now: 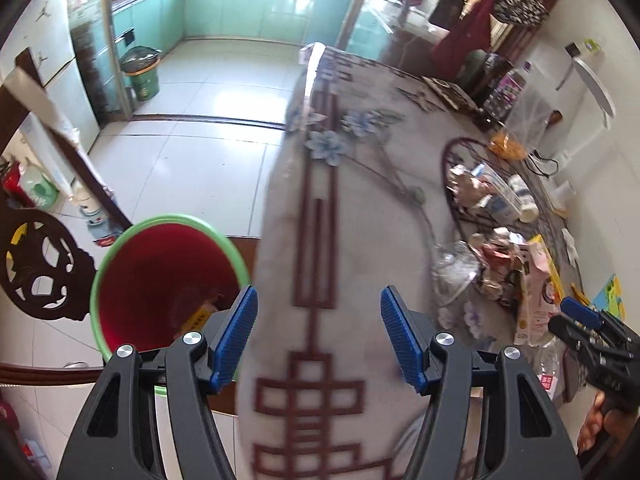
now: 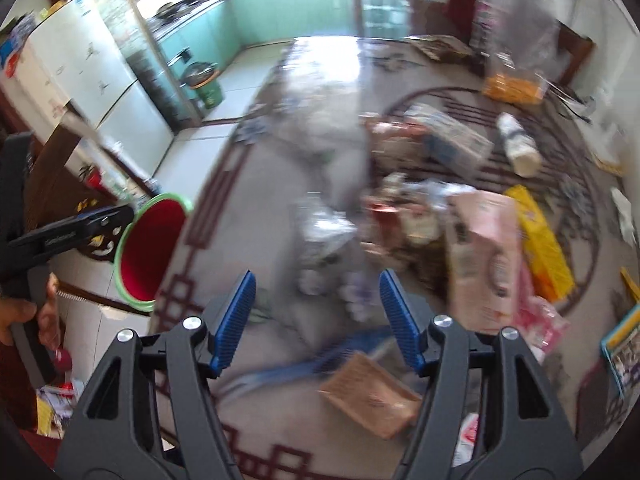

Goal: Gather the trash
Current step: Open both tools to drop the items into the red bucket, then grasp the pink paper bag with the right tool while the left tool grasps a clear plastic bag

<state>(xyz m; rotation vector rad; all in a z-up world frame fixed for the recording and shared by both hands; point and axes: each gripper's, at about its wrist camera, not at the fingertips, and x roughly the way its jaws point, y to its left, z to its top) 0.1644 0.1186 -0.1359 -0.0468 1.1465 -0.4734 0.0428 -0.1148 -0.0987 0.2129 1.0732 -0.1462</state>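
A red bin with a green rim stands on the floor beside the table's left edge, with some rubbish at its bottom. My left gripper hangs open over the patterned tablecloth, nothing between its blue pads. My right gripper is open too, above the cloth near the trash pile. That pile holds a pink carton, a crumpled clear bottle, a yellow box, a brown paper piece and a white bottle. The bin shows at the left of the right wrist view.
A dark carved chair back stands left of the bin. A green kitchen bin sits by the teal cabinets. A clear bag with orange contents and boxes line the table's far right. A hand holds the left gripper's handle.
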